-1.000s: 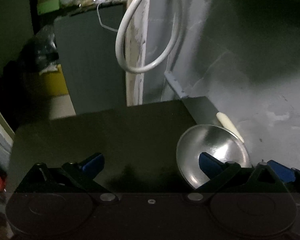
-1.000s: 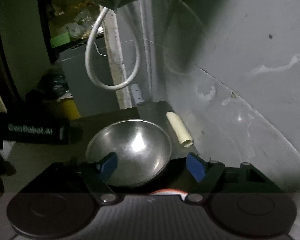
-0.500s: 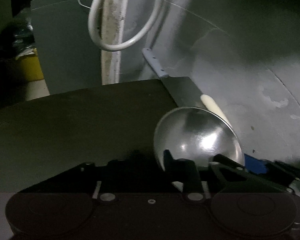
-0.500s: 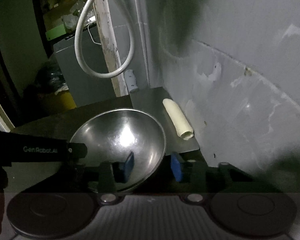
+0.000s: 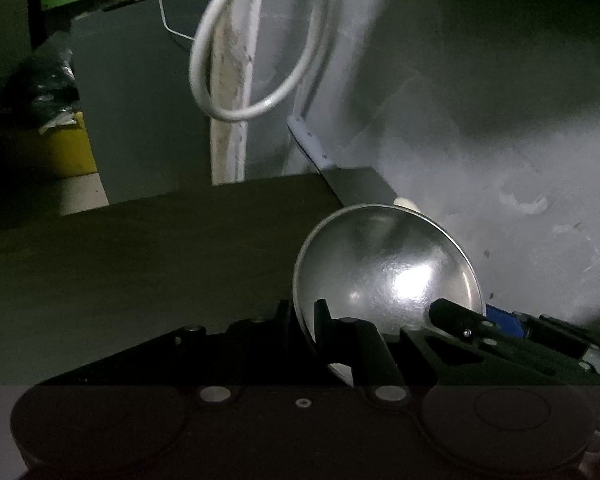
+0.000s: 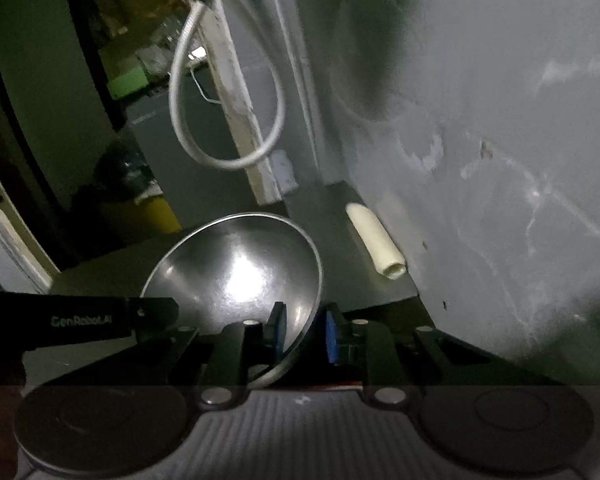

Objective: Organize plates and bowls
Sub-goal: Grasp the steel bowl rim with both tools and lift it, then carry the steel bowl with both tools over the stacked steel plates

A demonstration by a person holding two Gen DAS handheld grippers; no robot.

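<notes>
A steel bowl (image 5: 388,264) (image 6: 236,264) sits tilted on a dark tabletop (image 5: 160,260), close to a grey wall. My left gripper (image 5: 303,314) grips the bowl's left rim, one finger inside and one outside, its jaws closing tight on the metal. My right gripper (image 6: 304,322) straddles the opposite rim; its jaws are closing, with the blue pads (image 6: 331,332) against the bowl's wall. Each gripper shows in the other's view: the right one (image 5: 484,320) at the bowl's far edge, the left one (image 6: 160,312) as a black body.
A cream tube (image 6: 374,240) lies on the tabletop between the bowl and the grey wall (image 6: 500,160). A white hose loop (image 5: 240,112) hangs behind the table by a pale post. A yellow bin (image 5: 60,152) and a grey cabinet stand beyond the far edge.
Both grippers stood open around the bowl's rim a second ago and have since closed on it. The bowl now sits more tilted between them.
</notes>
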